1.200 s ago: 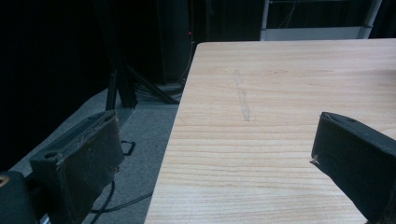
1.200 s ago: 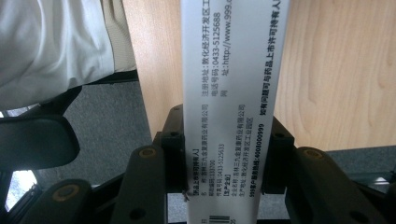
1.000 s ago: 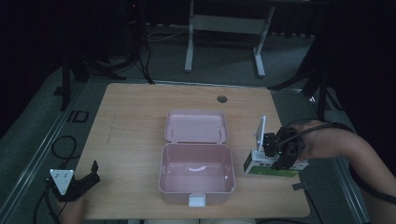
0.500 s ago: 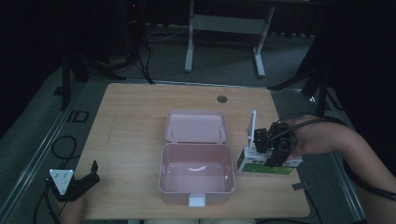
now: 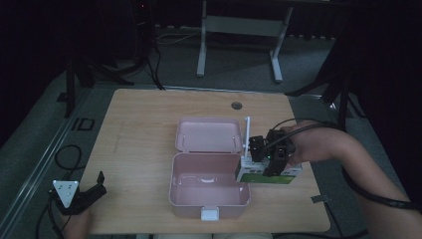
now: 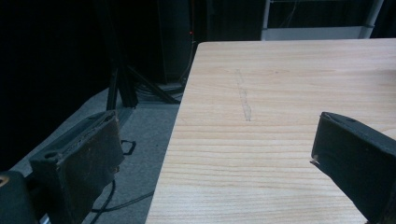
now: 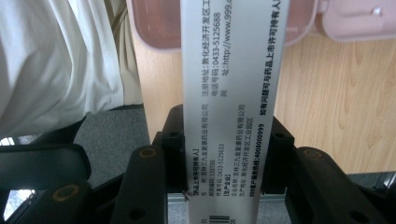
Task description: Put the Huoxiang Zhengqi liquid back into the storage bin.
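A pink lunch box [image 5: 185, 198] lies open mid-table, its lid [image 5: 208, 135] flat behind it. My right gripper [image 5: 268, 152] is shut on a white and green medicine box [image 5: 271, 175], held just above the table against the lunch box's right rim. A thin white strip [image 5: 247, 134] stands up from its left end. In the right gripper view the printed white box [image 7: 233, 93] runs up between the jaws of the right gripper [image 7: 226, 149], with the pink rim [image 7: 154, 23] beyond. My left gripper [image 5: 94, 191] hangs open at the front left corner, and the left gripper [image 6: 215, 154] holds nothing.
The wooden table [image 6: 280, 84] has a dark round grommet [image 5: 236, 105] near its far edge. A small grey tab [image 5: 318, 199] lies at the front right. The person's pale clothing [image 7: 56, 60] is below the table edge. Cables and stand legs [image 5: 239, 30] surround the table.
My right gripper has carried the medicine box leftward, from the table's right side to the lunch box's right rim. The left gripper has stayed put.
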